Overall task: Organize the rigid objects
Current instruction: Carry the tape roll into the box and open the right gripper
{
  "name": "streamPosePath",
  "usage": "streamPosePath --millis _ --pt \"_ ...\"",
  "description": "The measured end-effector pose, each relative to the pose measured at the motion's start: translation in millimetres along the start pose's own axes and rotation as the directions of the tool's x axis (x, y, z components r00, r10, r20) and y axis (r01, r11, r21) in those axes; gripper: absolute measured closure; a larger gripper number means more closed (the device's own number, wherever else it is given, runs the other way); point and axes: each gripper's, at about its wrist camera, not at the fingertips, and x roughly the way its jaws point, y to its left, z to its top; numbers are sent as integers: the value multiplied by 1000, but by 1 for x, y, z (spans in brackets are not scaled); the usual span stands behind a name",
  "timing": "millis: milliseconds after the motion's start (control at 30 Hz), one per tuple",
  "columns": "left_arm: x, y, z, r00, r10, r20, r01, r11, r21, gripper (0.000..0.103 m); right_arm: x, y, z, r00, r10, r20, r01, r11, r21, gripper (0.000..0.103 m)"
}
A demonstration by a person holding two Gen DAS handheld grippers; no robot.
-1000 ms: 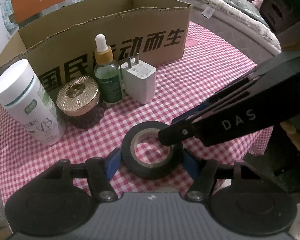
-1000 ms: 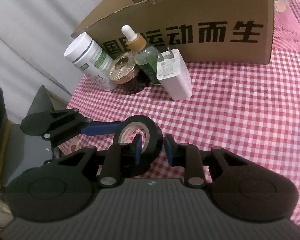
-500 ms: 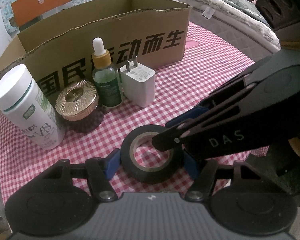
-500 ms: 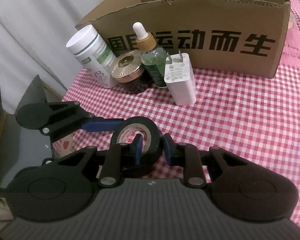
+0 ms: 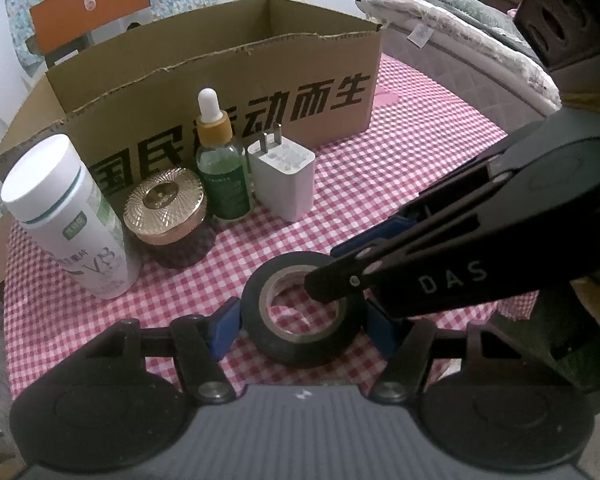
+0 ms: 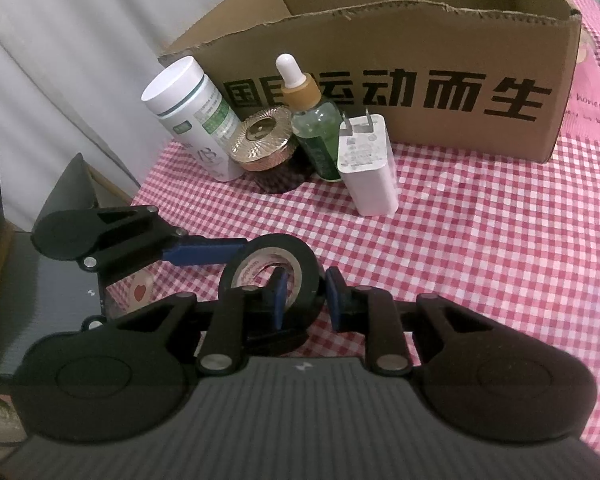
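Observation:
A black tape roll [image 5: 300, 308] [image 6: 272, 272] lies on the red checked tablecloth [image 5: 380, 184]. My right gripper [image 6: 304, 296] is shut on the roll's wall, one finger inside the hole and one outside. My left gripper [image 5: 304, 320] is open, its blue pads on either side of the roll; whether they touch it is unclear. Behind stand a white bottle [image 5: 68, 216], a gold-lidded jar [image 5: 168, 216], a green dropper bottle [image 5: 220, 164] and a white charger [image 5: 284, 180].
An open cardboard box [image 5: 236, 76] [image 6: 420, 56] stands behind the row of objects. The table edge runs close at the near left in the right wrist view, with a dark chair [image 6: 40, 280] beyond. A bed [image 5: 480, 40] lies at the far right.
Both views have drawn back and risen slightly, so the box and row of objects look smaller and farther. The right gripper stays shut on the tape roll's wall; the left stays open around it.

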Motion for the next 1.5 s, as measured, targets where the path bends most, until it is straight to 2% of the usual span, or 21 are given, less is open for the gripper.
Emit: streamPosePath --millis 433,600,800,967,1067,1133,1233,1400,1500 --pt "-20 -5 -2 999 17 48 -17 1000 -4 36 -15 12 0 1000 -2 30 2 1000 -22 83" --pt "-41 -2 1 994 31 107 -30 999 -12 36 -31 23 4 997 -4 72 7 999 -46 83" --pt "-77 10 22 974 67 215 -67 998 -9 36 -62 45 28 985 0 171 19 994 -109 83" --pt "-98 28 54 951 107 291 -110 994 -6 36 -81 59 65 967 9 253 34 986 -164 83" --pt "-101 42 77 942 126 312 -133 991 0 36 -87 60 95 960 18 281 35 983 -182 83" --pt "-97 51 92 943 132 306 -139 990 3 36 -86 58 117 958 25 285 28 983 -180 83" --pt "-81 68 117 954 140 266 -148 989 11 36 -74 47 151 965 38 260 2 988 -152 83" --pt "-35 100 152 984 123 129 -125 992 7 36 -28 15 201 988 69 140 -63 997 -46 83" --pt "-7 118 163 994 98 48 -99 995 2 36 5 -6 220 994 91 61 -93 995 29 83"
